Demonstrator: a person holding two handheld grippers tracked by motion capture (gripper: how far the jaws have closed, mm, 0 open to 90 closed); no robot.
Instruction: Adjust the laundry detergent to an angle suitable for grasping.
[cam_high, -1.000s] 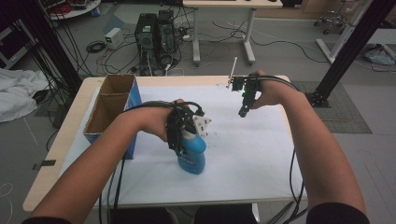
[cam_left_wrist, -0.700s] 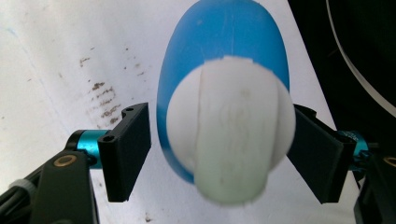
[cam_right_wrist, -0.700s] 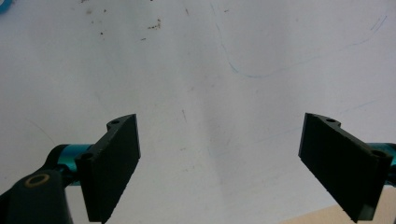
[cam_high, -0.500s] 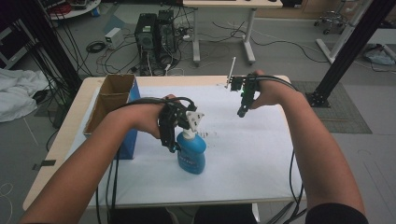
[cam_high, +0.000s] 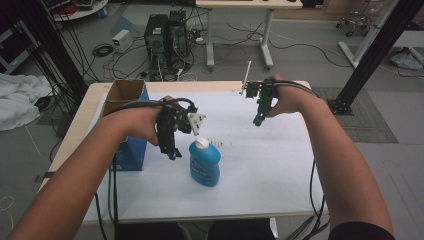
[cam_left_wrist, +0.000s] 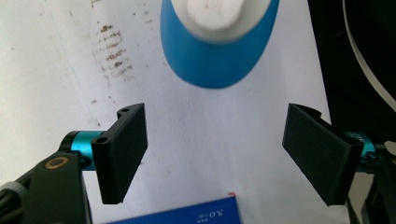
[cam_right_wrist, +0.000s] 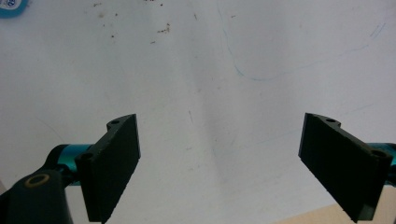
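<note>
While both grippers gape empty, left gripper (cam_high: 172, 150) hovers beside blue bottle (cam_high: 204, 163).

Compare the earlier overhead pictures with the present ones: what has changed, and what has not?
The left gripper has let go of the blue bottle and drawn back towards the cardboard box, jaws open. The bottle stays upright; the right gripper stays open and in place.

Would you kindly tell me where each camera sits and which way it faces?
High view: above the person's side, facing forward and down at the table; both forearms show.
Left gripper view: on the left hand-held gripper, facing down; jaws apart.
Right gripper view: on the right hand-held gripper, facing bare table; jaws apart.
Shared: blue bottle.
</note>
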